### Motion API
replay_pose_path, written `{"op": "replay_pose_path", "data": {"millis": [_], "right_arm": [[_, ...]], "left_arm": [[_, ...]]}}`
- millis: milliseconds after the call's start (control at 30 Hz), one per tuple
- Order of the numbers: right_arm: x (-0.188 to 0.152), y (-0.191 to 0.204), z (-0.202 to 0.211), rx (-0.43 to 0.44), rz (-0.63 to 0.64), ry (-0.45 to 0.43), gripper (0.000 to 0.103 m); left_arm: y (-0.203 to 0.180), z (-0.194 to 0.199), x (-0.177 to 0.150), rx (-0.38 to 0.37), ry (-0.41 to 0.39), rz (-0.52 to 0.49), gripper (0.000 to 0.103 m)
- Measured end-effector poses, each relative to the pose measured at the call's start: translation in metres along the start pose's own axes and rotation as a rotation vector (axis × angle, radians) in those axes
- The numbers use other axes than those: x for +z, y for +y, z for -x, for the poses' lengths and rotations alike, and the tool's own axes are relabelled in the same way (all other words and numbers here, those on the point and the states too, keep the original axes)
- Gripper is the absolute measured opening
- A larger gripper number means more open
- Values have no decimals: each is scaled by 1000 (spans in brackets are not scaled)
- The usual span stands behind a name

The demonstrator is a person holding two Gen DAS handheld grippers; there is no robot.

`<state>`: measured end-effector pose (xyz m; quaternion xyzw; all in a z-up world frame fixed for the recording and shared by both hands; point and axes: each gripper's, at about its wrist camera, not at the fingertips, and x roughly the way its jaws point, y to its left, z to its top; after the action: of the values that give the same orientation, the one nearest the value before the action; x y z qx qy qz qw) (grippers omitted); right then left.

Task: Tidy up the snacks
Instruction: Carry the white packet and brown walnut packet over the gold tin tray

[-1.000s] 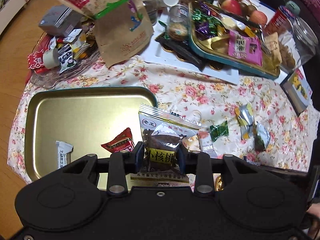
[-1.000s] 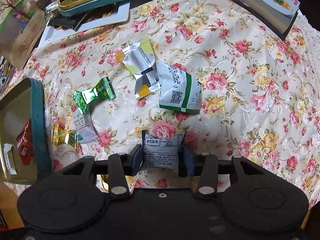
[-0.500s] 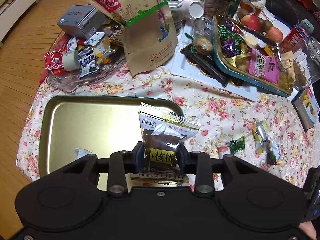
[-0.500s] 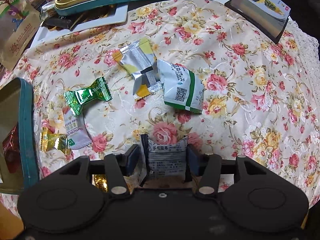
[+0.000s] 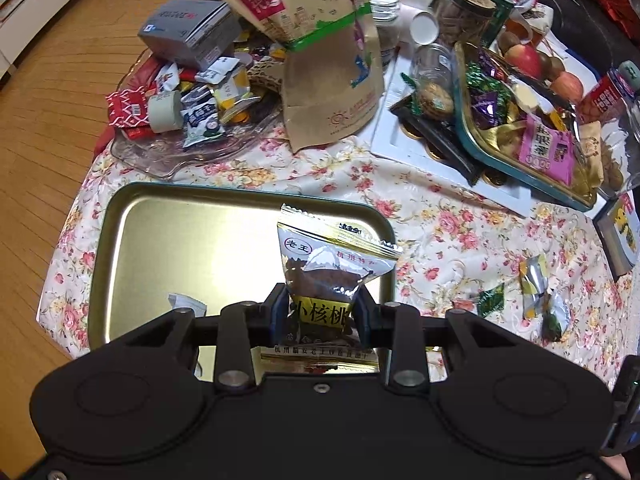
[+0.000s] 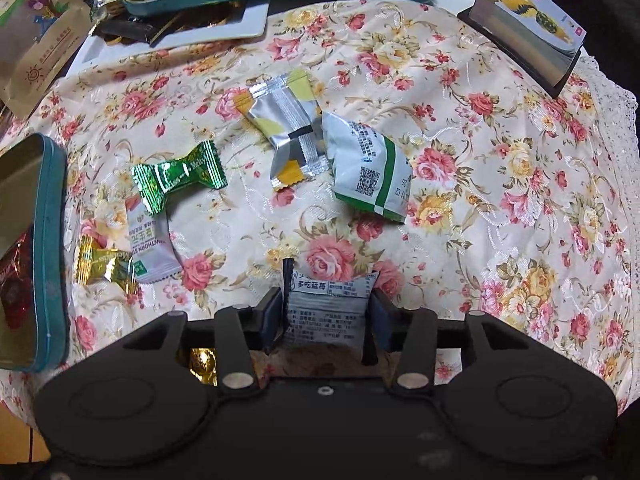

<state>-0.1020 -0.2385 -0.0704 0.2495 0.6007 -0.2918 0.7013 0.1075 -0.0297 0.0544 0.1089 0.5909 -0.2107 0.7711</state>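
Your way over the gold metal tray (image 5: pixel 160 240) with teal rim is open; only a small white packet (image 5: pixel 186 304) lies at its near edge. Beyond its far edge, the brown kraft paper bag (image 5: pixel 320 60) and the clear glass dish (image 5: pixel 160 156) of sweets block you. Right of it, the floral tablecloth (image 6: pixel 500 200) carries a green foil candy (image 6: pixel 178 176), a silver-yellow wrapper (image 6: pixel 284 128) and a white-green sachet (image 6: pixel 368 168).

We see a glossy, mirror-smooth gold metal tray (image 5: pixel 168 240) with a teal painted rim. Beneath it lies a floral tablecloth (image 6: pixel 480 200) of woven cloth with a faint sheen and raised damask pattern, edged in lace. Our matt black plastic left gripper (image 5: pixel 321 312) pinches a shiny plastic-film walnut packet (image 5: pixel 328 272); the right gripper (image 6: pixel 326 316), equally matt, holds a crinkled film blueberry sachet (image 6: pixel 326 308). A green candy (image 6: pixel 178 176) glitters in holographic foil. The tall snack bag (image 5: pixel 320 52) looks like matt kraft paper, the floor (image 5: pixel 52 92) smooth varnished wood.
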Motion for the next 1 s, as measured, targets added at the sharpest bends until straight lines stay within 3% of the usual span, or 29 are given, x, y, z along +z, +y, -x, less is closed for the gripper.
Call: {"op": "replay_pose_path", "data": {"millis": [133, 267, 667, 1000], "right_arm": [[3, 2, 14, 49, -19, 13, 48], [11, 23, 43, 127, -4, -46, 48], [22, 141, 112, 405, 140, -171, 48], [3, 214, 110, 457, 275, -130, 48]], "left_arm": [[19, -1, 4, 15, 1, 44, 43], [40, 1, 8, 24, -8, 95, 43], [91, 4, 20, 70, -44, 211, 43], [118, 7, 21, 84, -57, 295, 44]]}}
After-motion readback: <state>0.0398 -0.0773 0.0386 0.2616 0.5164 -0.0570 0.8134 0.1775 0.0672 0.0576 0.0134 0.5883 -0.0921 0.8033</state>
